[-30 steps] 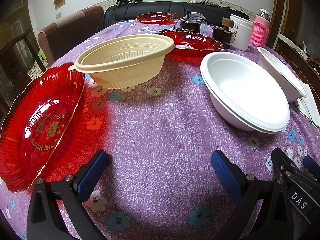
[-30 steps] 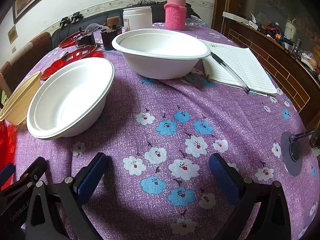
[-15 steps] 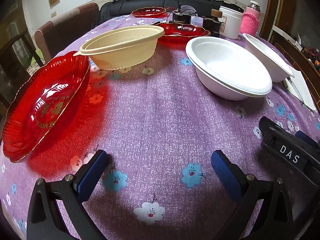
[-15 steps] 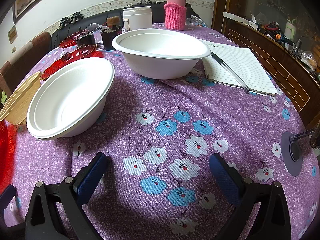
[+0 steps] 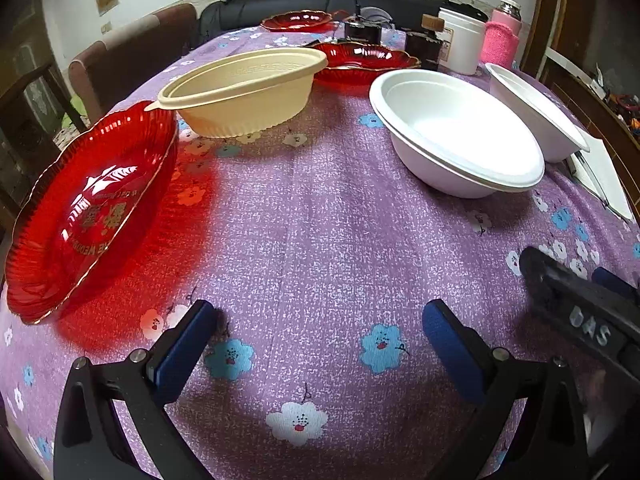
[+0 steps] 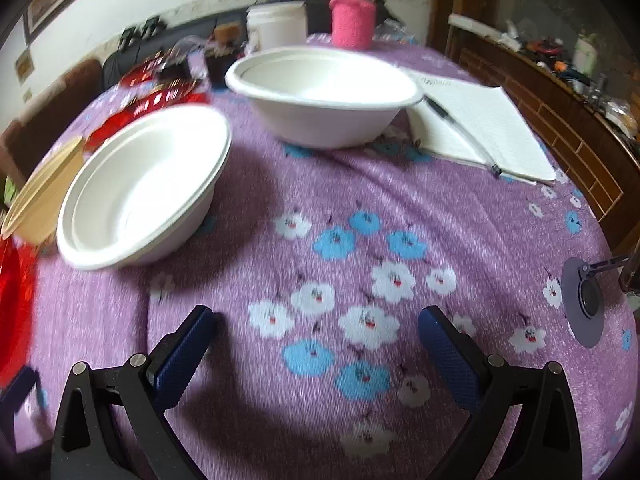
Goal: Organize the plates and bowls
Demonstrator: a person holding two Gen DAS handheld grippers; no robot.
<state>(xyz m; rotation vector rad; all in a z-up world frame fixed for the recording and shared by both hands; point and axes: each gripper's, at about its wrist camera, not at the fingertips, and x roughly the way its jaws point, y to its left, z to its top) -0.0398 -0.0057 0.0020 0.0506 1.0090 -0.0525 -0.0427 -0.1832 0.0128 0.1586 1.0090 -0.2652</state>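
Left wrist view: the left tongs (image 5: pixel 318 334) hang released and empty over the purple flowered surface (image 5: pixel 320 220). A red fluted glass plate (image 5: pixel 92 208) lies just left of them, a cream plastic bowl (image 5: pixel 244 90) ahead-left, and a white foam bowl (image 5: pixel 456 132) ahead-right.

Right wrist view, blurred: the right tongs (image 6: pixel 316 338) are also spread and empty; a second white foam bowl (image 6: pixel 324 94) sits ahead, well apart. No grasp has begun. Next, I judge, comes closing on one rim to nest like with like.
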